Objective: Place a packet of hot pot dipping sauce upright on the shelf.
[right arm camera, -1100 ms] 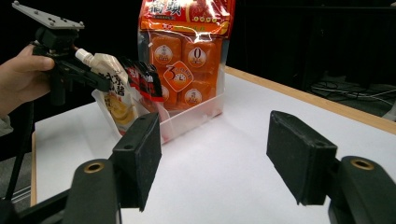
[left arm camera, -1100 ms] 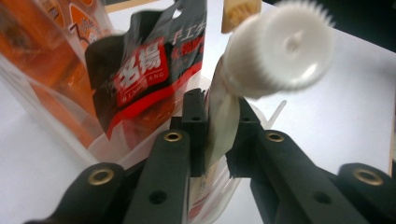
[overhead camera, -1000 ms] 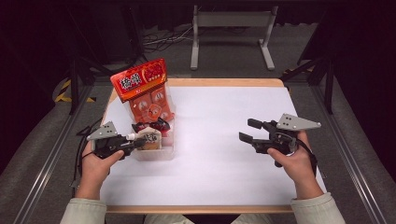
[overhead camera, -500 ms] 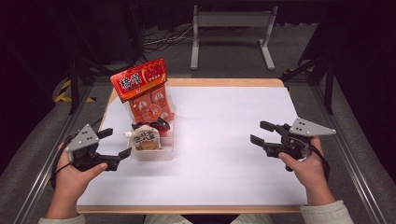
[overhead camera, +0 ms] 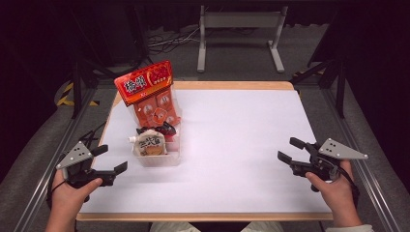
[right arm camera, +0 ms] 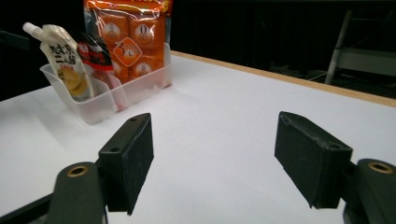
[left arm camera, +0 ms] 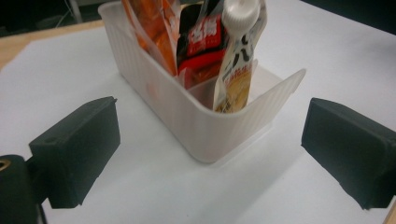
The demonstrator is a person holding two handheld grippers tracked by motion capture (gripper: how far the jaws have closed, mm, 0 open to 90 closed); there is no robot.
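The left gripper (overhead camera: pixel 112 160) has come back off the clear bin (overhead camera: pixel 159 157) toward the near left corner of the table (overhead camera: pixel 241 145); its jaws have just been opening and now stand released, nothing between them, where a second ago they were closed at the spouted pouch (overhead camera: pixel 149 144); that pouch now stands upright in the near end of the bin, cap up, leaning on the black-and-red packet (left arm camera: pixel 205 42) behind it, with the big orange snack bag (overhead camera: pixel 147 94) upright at the far end; so the placing looks done and the load stays put unaided; the right gripper (overhead camera: pixel 289 151) has also drawn back toward the near right edge, jaws just been opening a little wider, empty over bare white table, well apart from the bin.
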